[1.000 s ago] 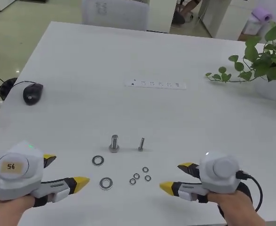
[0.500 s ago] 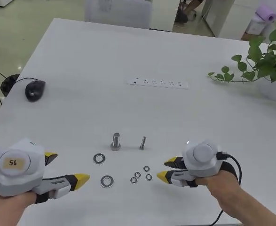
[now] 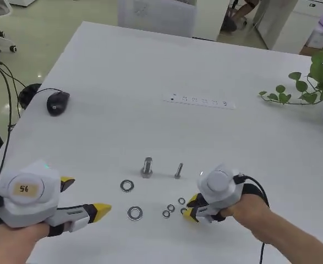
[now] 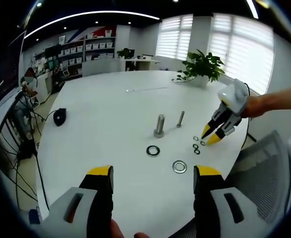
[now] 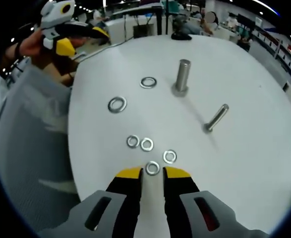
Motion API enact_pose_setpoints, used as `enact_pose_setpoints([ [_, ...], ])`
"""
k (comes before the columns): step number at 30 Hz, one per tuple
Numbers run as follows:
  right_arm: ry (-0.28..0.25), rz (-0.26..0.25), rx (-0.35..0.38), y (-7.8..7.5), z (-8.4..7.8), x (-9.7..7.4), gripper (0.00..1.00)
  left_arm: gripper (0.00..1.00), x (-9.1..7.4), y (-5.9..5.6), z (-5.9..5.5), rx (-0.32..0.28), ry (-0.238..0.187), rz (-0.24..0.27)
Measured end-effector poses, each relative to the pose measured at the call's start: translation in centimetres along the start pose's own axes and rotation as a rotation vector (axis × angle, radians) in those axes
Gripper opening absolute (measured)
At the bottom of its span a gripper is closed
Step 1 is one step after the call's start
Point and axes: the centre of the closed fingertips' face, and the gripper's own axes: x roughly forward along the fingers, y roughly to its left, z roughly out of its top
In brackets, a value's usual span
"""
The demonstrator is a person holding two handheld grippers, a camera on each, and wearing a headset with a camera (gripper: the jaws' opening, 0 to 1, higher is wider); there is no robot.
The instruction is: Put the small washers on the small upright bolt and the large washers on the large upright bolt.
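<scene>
- Head view first: the white table [image 3: 150, 82] carries everything, with both bolts and all the washers grouped near the person's edge.
- Left gripper [image 3: 85, 195] hangs low at the near left. Its jaws are spread wide with nothing in them, as its own view confirms [image 4: 153, 171].
- Right gripper [image 3: 190, 209] is down among the little rings, tips nearly on the tabletop. In the right gripper view [image 5: 153, 173] the jaws stand a narrow gap apart, with no pinch that I can see.
- Big bolt [image 3: 147, 166] stands upright on its head, left of centre.
- Small bolt [image 3: 179, 170] stands just to its right, also upright, its stem pointing straight up.
- Two large washers lie flat on the left gripper's side, one near the big bolt [image 3: 127, 186] and one closer to the table edge [image 3: 135, 212].
- Four small washers sit in a loose cluster, and three of them [image 5: 146, 145] lie just ahead of the right tips.
- Here's the one that matters: the fourth small washer [image 5: 152, 168] lies flat right between the right gripper's tips.
- My read is that the right gripper has the job, being far nearer than the left. The jaws would close across the ring's thin edge, then carry it forward past the cluster to drop over the small bolt's vertical stem.
</scene>
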Motion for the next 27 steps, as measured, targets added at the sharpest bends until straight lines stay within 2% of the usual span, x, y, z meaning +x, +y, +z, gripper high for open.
enact_pose_setpoints([
  [3, 0.009, 0.007, -0.019, -0.1, 0.1, 0.0, 0.18, 0.65, 0.1, -0.1, 0.0, 0.006, 0.003, -0.002],
  [8, 0.074, 0.043, -0.095, 0.5, -0.8, 0.6, 0.18, 0.65, 0.3, -0.6, 0.2, 0.025, 0.01, -0.01],
  [10, 0.07, 0.039, -0.117, 0.1, -0.6, 1.3, 0.18, 0.65, 0.4, -0.6, 0.2, 0.034, 0.015, -0.012],
  [15, 0.086, 0.041, -0.16, 0.2, -0.6, 0.9, 0.18, 0.65, 0.5, -0.5, 0.1, 0.045, 0.021, -0.016],
  [19, 0.09, 0.035, -0.161, 0.3, -0.6, 0.7, 0.18, 0.65, 0.6, -0.6, 0.1, 0.054, 0.029, -0.018],
  [27, 0.106, 0.031, -0.198, 0.4, -0.5, 0.7, 0.15, 0.64, 1.0, -0.6, 0.7, 0.055, 0.013, -0.02],
])
